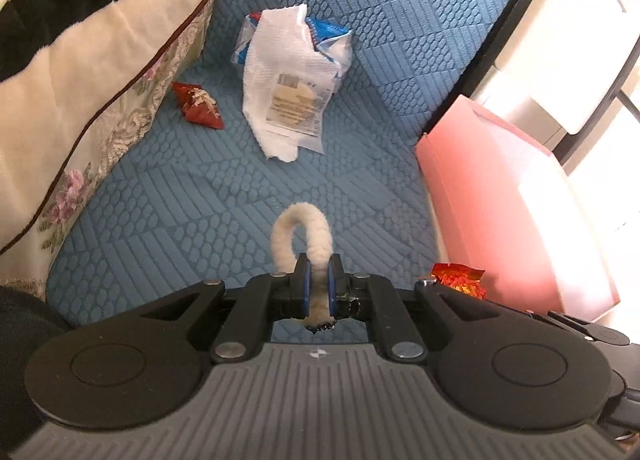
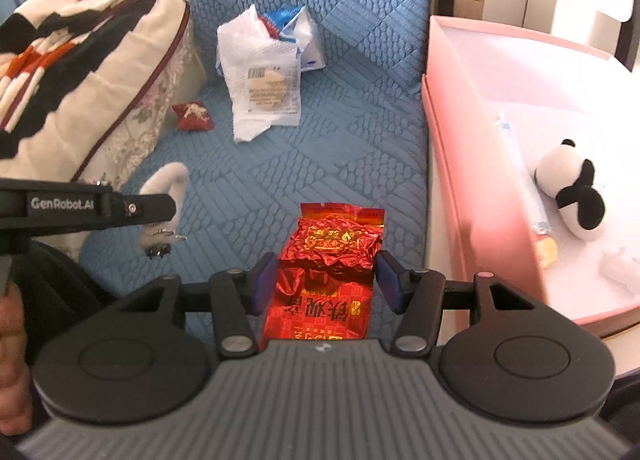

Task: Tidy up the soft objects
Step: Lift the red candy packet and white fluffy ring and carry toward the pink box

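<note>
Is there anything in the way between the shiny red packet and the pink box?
Nothing visible is in the way. The red packet sits between the right gripper pads, and the pink box stands open just to its right. Only the box's near wall lies between them, so the packet would probably need lifting over it.

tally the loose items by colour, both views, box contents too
Red: 2, the foil packet in the right hand-held gripper and a small pouch.
White: 2, the fuzzy loop in the left hand-held gripper and the crumpled wrapper pile.
Black-and-white: 1, the plush in the pink box.
Total: 5
</note>
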A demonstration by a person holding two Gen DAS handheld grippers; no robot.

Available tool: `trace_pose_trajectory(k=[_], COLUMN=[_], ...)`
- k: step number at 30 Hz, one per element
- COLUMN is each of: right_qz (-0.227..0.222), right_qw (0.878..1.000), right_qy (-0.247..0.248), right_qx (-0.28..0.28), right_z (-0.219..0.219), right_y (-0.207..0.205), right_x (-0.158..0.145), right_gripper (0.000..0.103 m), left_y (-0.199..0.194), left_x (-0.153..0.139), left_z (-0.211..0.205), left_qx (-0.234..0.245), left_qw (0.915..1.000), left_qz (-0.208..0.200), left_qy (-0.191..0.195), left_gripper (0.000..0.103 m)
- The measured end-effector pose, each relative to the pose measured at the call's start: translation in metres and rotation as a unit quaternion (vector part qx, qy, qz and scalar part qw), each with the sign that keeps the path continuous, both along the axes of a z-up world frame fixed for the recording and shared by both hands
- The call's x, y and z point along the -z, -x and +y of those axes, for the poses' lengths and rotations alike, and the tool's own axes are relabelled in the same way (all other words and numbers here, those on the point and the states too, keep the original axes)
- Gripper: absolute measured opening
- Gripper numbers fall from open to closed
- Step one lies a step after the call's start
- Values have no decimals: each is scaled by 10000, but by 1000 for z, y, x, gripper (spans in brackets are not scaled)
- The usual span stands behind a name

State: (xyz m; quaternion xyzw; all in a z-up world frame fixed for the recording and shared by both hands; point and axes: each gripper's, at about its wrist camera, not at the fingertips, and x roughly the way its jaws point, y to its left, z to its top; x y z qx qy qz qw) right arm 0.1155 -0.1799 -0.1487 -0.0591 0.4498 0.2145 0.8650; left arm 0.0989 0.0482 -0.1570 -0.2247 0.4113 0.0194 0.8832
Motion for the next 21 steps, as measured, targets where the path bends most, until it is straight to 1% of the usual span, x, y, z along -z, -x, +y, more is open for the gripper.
trace_pose_trajectory(k=[11,15,21], right_qz=[-306,-457,-703], right_qw=[9989,9982,9962], right_qy=[-331,-351,-400], right_qx=[152,149,332], right_z=[-20,-27,-41], right_y=[-2,-9,-22], right_x=[-49,-67,-92], right_gripper=[57,57,57], left_y=[-9,-14,-29], left_x=[-50,-61,-73], left_z=[-16,-23,-33], left_qx=[174,194,259], left_qw=[9994,9989,9982], left_qz=[-294,-413,-539], left_qy=[93,121,94], left_gripper=[10,10,10])
